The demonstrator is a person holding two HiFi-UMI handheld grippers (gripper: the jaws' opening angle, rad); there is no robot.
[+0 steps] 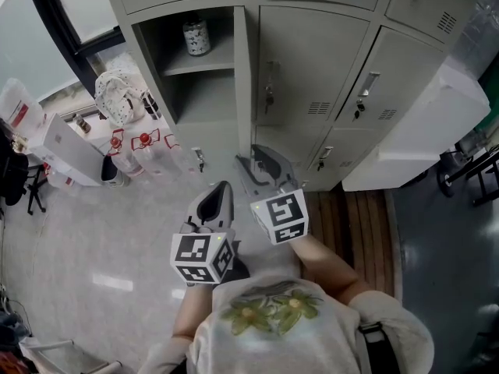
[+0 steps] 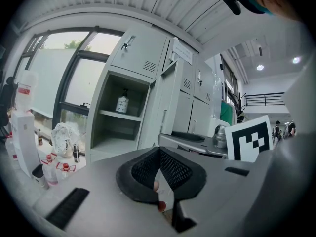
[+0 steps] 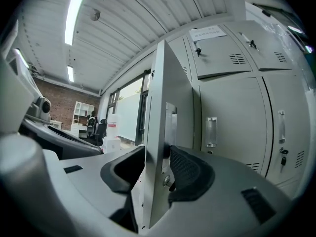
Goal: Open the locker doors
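Observation:
A bank of grey lockers point(image 1: 308, 61) stands in front of me. The left locker point(image 1: 191, 84) is open, with a jar point(image 1: 196, 36) on its shelf. Its door point(image 1: 246, 76) stands swung out, edge-on to me. My right gripper point(image 1: 263, 168) is at that door's lower edge. In the right gripper view the door point(image 3: 160, 122) stands between the jaws of the right gripper point(image 3: 157, 169), by its latch plate, and a gap shows at the right pad. My left gripper point(image 1: 218, 199) hangs lower left of the door, away from the lockers. The left gripper point(image 2: 159, 154) is shut and empty.
Closed locker doors point(image 3: 232, 117) with handles point(image 3: 211, 131) stand right of the open door. Bottles with red caps point(image 1: 144, 150), a white bag point(image 1: 117, 96) and a white box point(image 1: 62, 142) crowd the floor at left. A white cabinet point(image 1: 413, 142) stands at right.

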